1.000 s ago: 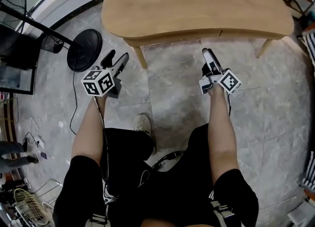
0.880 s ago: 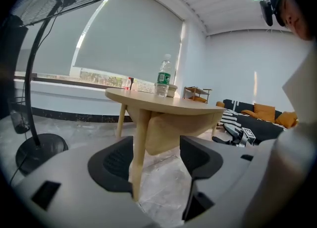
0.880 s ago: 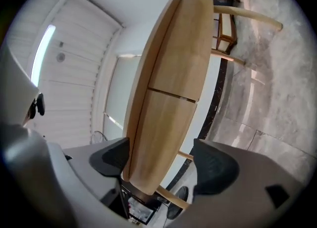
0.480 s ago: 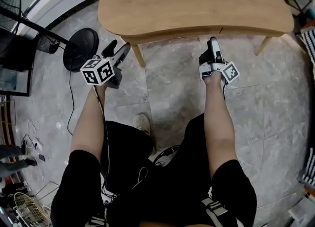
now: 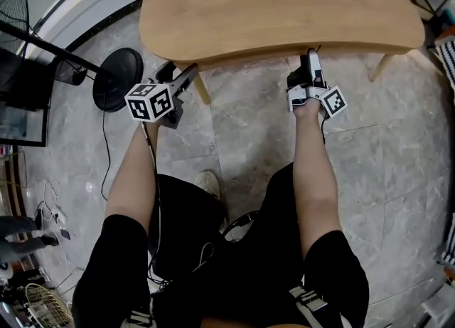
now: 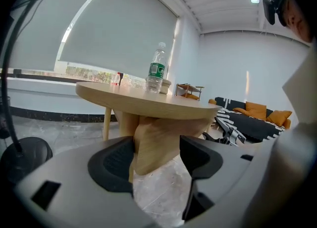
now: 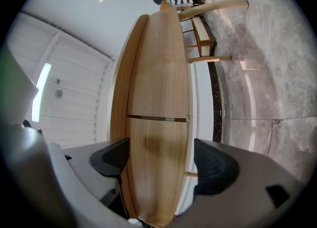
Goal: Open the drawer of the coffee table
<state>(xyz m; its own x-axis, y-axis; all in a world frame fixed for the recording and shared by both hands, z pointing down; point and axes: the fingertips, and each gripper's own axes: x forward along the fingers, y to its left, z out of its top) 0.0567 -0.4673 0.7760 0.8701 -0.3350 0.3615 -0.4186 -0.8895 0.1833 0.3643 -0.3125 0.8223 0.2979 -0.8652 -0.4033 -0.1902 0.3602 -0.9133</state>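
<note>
Moved: both grippers have closed in on the coffee table.
Right gripper: jaws just opened wide, straddling the drawer front, not yet gripping.
Left gripper: jaws apart, empty, facing a table leg.
Drawer: appears shut; grasp and pull remain.

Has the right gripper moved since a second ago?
Yes. The right gripper has advanced to the front edge of the coffee table, closing the gap; its jaws have just been opening and straddle that edge, unclamped.
</note>
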